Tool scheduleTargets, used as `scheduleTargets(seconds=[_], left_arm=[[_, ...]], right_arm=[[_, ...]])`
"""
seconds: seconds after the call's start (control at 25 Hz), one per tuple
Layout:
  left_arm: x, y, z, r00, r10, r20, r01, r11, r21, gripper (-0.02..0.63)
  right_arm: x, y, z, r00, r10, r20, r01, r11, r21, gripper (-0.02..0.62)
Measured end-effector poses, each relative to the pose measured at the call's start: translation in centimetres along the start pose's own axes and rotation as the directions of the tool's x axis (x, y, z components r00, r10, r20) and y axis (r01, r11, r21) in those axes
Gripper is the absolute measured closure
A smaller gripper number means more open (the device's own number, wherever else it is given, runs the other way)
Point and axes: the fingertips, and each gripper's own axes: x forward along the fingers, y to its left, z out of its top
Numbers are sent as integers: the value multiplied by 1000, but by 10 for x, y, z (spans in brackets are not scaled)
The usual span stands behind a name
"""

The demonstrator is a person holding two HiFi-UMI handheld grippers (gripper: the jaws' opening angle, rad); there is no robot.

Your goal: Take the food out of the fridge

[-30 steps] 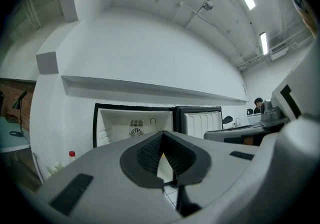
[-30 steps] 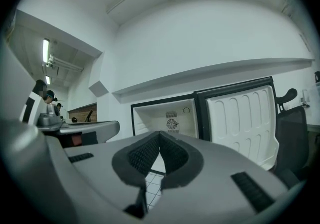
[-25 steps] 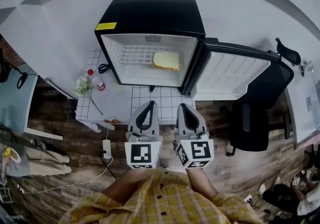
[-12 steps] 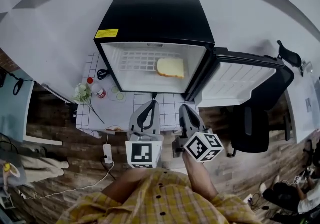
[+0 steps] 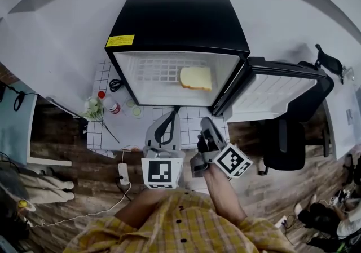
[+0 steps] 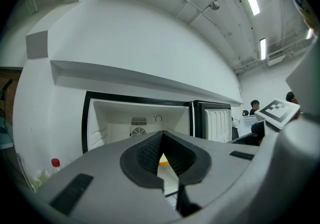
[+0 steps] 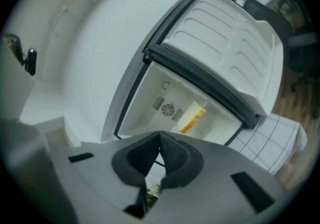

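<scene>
In the head view, the black fridge [image 5: 169, 18] stands open in the upper middle of the frame, with its door [image 5: 276, 91] swung out to the right. A slice of bread [image 5: 196, 78] lies on the wire shelf inside, toward the right. Lower down, over the white tiled table [image 5: 135, 128], the left gripper [image 5: 171, 114] and the right gripper [image 5: 206, 121] point at the opening side by side, the right one rolled over. A red-capped bottle [image 5: 113, 106] stands at the table's left.

In the left gripper view, the jaws meet at their tips and hold nothing. The bread shows low in the centre, behind them.

In the right gripper view, the jaws are likewise closed and empty. The scene is tilted, and the bread [image 7: 190, 116] sits just right of centre inside the fridge.
</scene>
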Motion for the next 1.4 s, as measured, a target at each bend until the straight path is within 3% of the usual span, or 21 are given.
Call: scheduleTargets(seconds=[0.12, 0.32, 0.4, 0.56, 0.64, 0.88, 1.12, 1.24, 1.4], left_arm=[[2, 4, -2, 1000, -1, -3, 1, 1000, -2, 601], [6, 11, -5, 1000, 7, -16, -7, 1000, -8, 601], [8, 14, -4, 1000, 10, -10, -10, 1000, -9, 601], [9, 18, -6, 1000, 14, -16, -14, 1000, 1, 601], [10, 20, -5, 1000, 16, -11, -16, 1000, 1, 601], [12, 23, -7, 1000, 19, -18, -19, 1000, -1, 601], [13, 25, -9, 999, 23, -22, -23, 1000, -1, 601], [13, 26, -11, 999, 23, -28, -23, 1000, 14, 601], [13, 28, -12, 999, 32, -35, -32, 999, 4, 601]], right_arm=[[4, -13, 0, 1000, -1, 22, -1, 992, 126, 589], [14, -25, -1, 997, 30, 65, -49, 949, 310, 589], [20, -29, -2, 994, 51, 97, -87, 904, 419, 589], [28, -41, -7, 987, 63, 144, -139, 781, 609, 589], [31, -49, -10, 989, 48, 137, -126, 753, 645, 589], [38, -72, -18, 996, -40, 83, -26, 740, 672, 589], [54, -81, -19, 996, -63, 60, 6, 742, 670, 588], [61, -85, -19, 997, -61, 56, 7, 737, 675, 526], [68, -92, -22, 996, -75, 45, 25, 733, 680, 493]])
